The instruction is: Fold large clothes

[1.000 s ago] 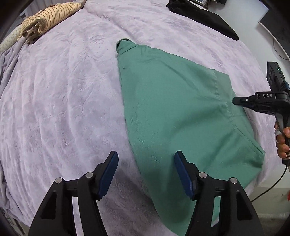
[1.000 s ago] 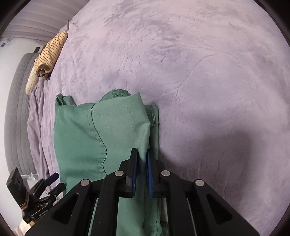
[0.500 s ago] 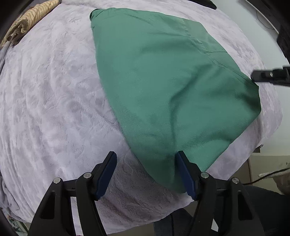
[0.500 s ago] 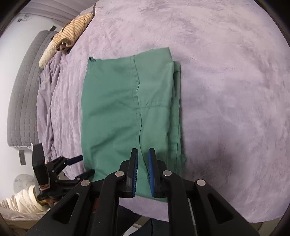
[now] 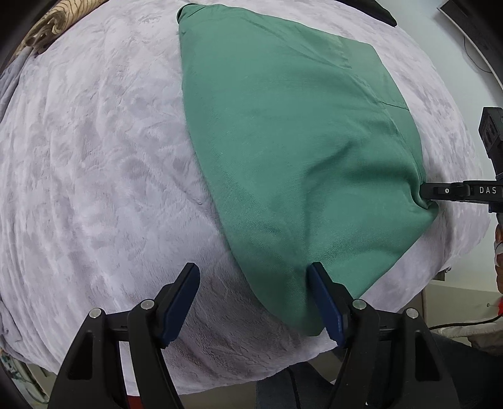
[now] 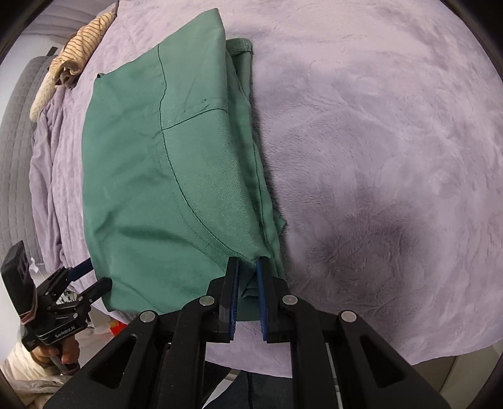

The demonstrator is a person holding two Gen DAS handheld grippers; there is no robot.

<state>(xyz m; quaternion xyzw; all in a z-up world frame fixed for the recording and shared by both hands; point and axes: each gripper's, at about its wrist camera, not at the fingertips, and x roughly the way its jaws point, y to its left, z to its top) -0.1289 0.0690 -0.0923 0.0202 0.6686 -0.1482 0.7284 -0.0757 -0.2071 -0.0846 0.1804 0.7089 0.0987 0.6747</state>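
Observation:
A large green garment [image 5: 298, 151] lies folded flat on the lilac blanket; it also shows in the right wrist view [image 6: 163, 176]. My left gripper [image 5: 254, 286] is open, with its fingers on either side of the garment's near left corner. My right gripper [image 6: 246, 270] is shut on the garment's near right corner, with cloth pinched between its pads. In the left wrist view the right gripper [image 5: 424, 192] bites the garment's right edge. In the right wrist view the left gripper [image 6: 94, 277] hovers at the garment's left corner.
The lilac blanket [image 5: 94, 176] covers the bed, whose near edge is just below the garment. A striped beige cloth [image 6: 85, 47] lies at the far left by the grey headboard [image 6: 15, 126]. A black garment [image 5: 374, 9] lies at the far side.
Both grippers have come down to the garment's near corners after pulling back. The right gripper now pinches the garment's near right corner. The left gripper stays open.

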